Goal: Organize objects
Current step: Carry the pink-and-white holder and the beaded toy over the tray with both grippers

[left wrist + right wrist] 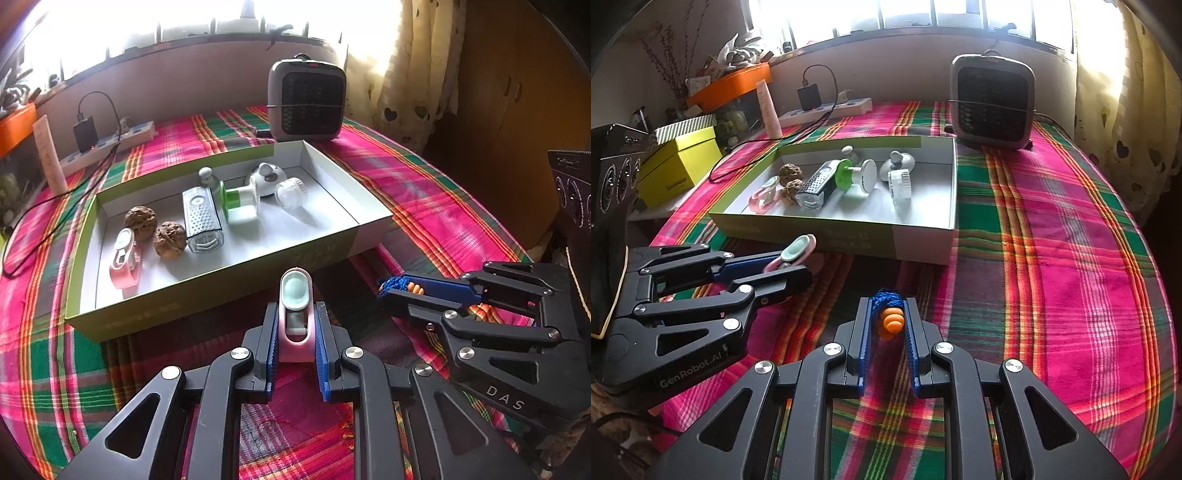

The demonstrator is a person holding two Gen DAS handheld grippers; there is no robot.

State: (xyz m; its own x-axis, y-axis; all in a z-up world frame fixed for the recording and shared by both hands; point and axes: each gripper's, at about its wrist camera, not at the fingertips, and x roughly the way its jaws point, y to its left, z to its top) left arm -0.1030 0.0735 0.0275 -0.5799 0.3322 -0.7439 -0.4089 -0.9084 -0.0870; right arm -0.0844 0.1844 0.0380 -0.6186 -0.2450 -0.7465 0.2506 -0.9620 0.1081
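The left gripper (295, 325) pinches a pink clip with a mint-green pad (295, 314) between its blue fingers (272, 343), holding it above the plaid tablecloth (424, 192), just short of the near wall of the shallow open box (229, 284). The right gripper (887, 321) pinches an orange ridged earplug on a blue cord (891, 319), its tip also near the front wall of the box. Inside the box, the left two thirds is crowded: a second pink clip (125, 258), two walnuts (170, 240), a small metal grater (202, 219), a green-and-white tool (240, 201) and a clear jar (290, 195). The right-hand end of the box floor is bare. A grey heater (306, 101) stands behind the far wall, and to the right the cloth runs open to the table's curved edge.
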